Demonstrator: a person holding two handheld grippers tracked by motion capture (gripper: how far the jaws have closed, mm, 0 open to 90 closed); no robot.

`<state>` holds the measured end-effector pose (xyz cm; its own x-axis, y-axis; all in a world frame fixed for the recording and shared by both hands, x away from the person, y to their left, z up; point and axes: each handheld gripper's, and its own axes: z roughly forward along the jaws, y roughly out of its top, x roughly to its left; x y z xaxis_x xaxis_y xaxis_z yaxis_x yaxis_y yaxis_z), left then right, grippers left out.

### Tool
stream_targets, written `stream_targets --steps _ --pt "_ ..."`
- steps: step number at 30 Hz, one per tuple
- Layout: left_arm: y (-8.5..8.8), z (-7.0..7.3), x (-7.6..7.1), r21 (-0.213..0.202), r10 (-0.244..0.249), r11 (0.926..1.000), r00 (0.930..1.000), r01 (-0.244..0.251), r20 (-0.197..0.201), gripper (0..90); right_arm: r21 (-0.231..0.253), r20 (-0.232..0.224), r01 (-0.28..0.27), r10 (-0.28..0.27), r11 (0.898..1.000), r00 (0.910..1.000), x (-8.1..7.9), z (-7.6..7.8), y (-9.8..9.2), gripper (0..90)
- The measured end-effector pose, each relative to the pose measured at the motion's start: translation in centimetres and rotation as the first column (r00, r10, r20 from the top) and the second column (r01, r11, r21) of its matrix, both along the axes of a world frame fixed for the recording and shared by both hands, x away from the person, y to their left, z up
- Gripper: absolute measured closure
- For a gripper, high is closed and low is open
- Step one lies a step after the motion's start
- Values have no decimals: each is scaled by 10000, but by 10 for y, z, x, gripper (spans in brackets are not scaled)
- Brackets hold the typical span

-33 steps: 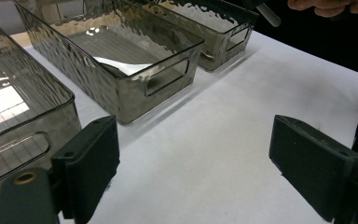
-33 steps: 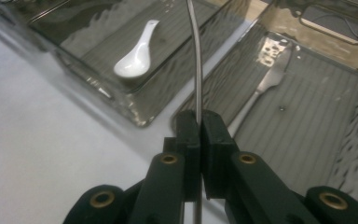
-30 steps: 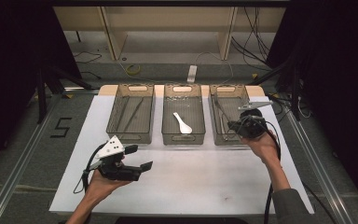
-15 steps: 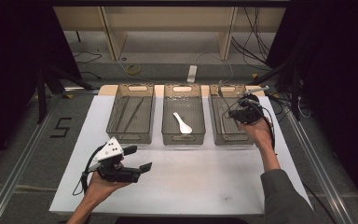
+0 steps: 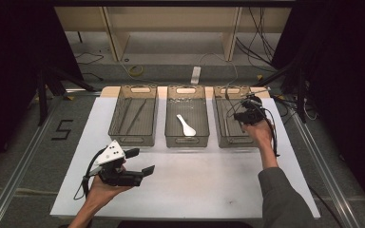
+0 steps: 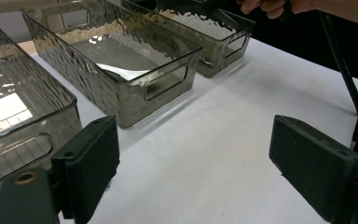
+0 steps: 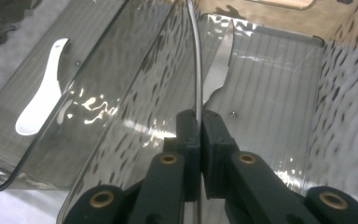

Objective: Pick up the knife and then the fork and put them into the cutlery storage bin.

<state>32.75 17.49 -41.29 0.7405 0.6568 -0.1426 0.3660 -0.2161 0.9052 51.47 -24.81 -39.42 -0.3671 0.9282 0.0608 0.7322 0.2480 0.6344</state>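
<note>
white tabletop [image 5: 209, 190], left claw [image 6: 193, 175] agape on nothing, right claw [image 7: 199, 126] pinched on half-hidden knife [image 7: 219, 65] in right bin [image 7: 279, 98]

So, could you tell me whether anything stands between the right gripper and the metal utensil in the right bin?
Nothing visible does: the shut right gripper is over the right bin, with the metal utensil lying just beyond its tips.

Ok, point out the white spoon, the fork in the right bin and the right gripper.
white spoon [image 5: 186, 125]: high view, middle of its handle and bowl.
fork [image 7: 218, 70]: right gripper view, on its flat neck.
right gripper [image 7: 199, 122]: right gripper view, where the shut jaws meet.
</note>
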Motion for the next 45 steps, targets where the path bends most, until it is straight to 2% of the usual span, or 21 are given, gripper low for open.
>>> stream_targets --steps 12,15,18,20,28,32,37,41,45 --pt "1 0 0 -114 77 9999 10000 -76 45 155 -20 -323 199 -199 9998 9993 5 -15 8 869" --pt "1 0 0 -151 95 9998 10000 -95 -6 155 -201 -420 277 -286 9994 9987 6 -18 11 862" --pt "2 0 0 -171 87 9998 10000 -87 -16 156 117 -507 276 -269 9996 9984 6 -18 11 798" --pt "2 0 0 -203 101 9997 9999 -102 -24 156 79 -494 222 -218 9997 9985 6 -16 11 782" --pt "3 0 1 -269 123 9996 9999 -124 -58 156 483 -472 83 -61 9988 9989 2 -14 6 692" --pt "3 0 1 -289 126 9995 9999 -128 -86 155 650 -50 -16 19 9979 10000 -3 -10 4 633" --pt "2 0 1 -291 121 9995 9999 -124 -111 155 1000 34 -49 46 9950 10000 -11 -10 2 511" --pt "3 0 1 -317 124 9994 9998 -129 -168 155 1318 296 -132 94 9912 9995 -21 -10 1 394" --pt "2 0 1 -396 143 9991 9997 -151 -213 155 1623 516 -321 240 9862 9984 -35 -7 2 317"
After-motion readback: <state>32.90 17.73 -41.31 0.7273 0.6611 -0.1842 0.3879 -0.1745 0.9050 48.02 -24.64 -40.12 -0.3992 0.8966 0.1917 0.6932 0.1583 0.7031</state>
